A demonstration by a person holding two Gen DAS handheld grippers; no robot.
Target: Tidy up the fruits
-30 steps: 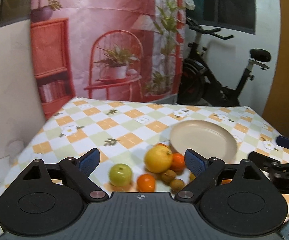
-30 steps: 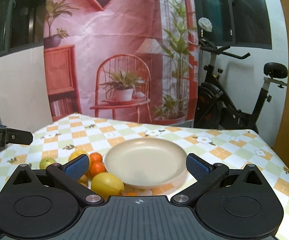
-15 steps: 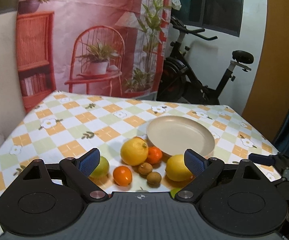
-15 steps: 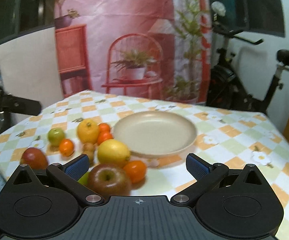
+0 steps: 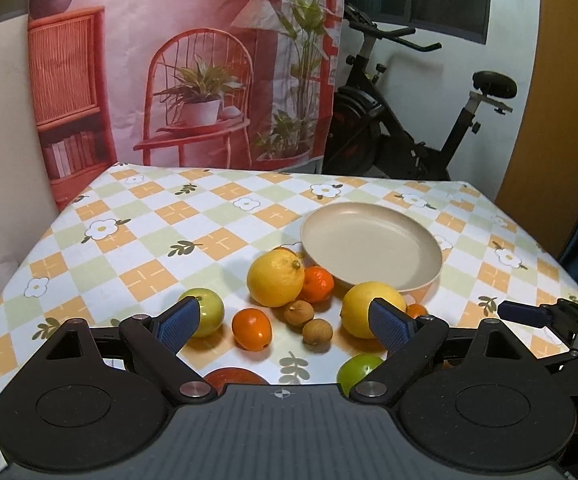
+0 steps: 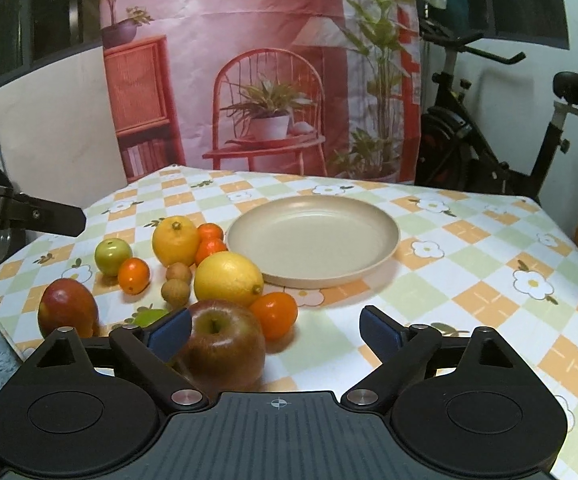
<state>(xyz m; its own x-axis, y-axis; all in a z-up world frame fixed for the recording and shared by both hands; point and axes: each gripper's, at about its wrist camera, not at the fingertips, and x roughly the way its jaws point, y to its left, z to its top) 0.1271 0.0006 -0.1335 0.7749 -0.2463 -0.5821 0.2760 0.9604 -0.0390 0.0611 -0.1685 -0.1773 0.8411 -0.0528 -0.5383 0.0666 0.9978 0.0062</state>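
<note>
Fruits, loose lot, none yet plated: nearest the right claw [image 6: 275, 326], a red apple [image 6: 221, 346] beside its left finger; a second red fruit [image 6: 68, 307] at the near left bench edge; a lime [image 5: 359, 368], partly hidden. Next out, two small oranges [image 6: 275, 313], [image 6: 133, 275], two brown longans [image 6: 175, 293], a yellow lemon [image 6: 228, 278], a green apple [image 6: 112, 256]. Farther, a second lemon [image 6: 175, 240] and two tangerines [image 6: 210, 249] touching the beige plate [image 6: 385, 256], which sits empty at mid-bench [image 6: 489, 264], presumably the collecting place. Both claws spread, holding nothing; left claw [image 5: 285, 320] hovers over the cluster. Against half a second ago, both views show much the same layout, the right claw slightly nearer the red apple, probably its first pick.
</note>
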